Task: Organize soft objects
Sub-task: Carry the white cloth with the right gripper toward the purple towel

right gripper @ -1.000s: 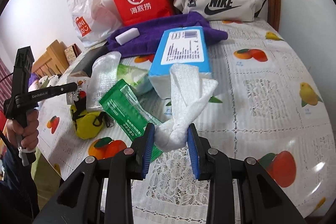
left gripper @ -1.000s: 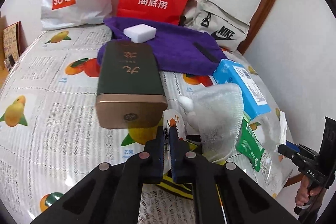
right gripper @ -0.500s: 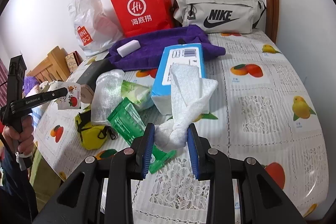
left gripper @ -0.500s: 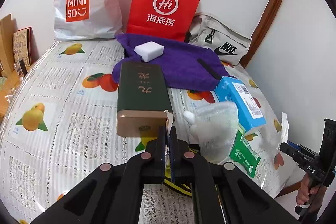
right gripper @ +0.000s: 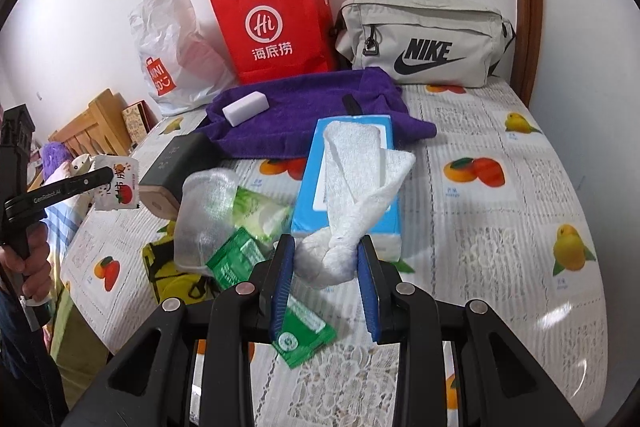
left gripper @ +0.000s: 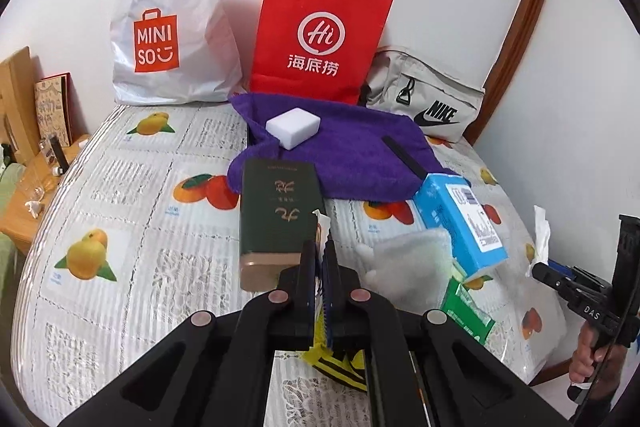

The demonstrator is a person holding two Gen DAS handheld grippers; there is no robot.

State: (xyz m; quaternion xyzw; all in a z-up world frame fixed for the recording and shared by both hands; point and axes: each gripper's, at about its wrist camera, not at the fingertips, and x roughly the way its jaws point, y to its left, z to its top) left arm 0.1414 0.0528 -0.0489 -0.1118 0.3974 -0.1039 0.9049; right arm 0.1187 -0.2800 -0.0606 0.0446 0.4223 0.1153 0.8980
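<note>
soft objects are only partly sorted: a small sachet (right gripper: 117, 183) is pinched in the closed left claw (left gripper: 319, 263) and a knotted white cloth (right gripper: 352, 203) gripped in the part-open right claw (right gripper: 326, 267), both above the surface (right gripper: 500, 227), where pouches are left near its left edge.

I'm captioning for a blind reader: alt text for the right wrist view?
The right claw grips a knotted white cloth above a fruit-print tablecloth strewn with a blue tissue pack, green packets and a purple towel.
</note>
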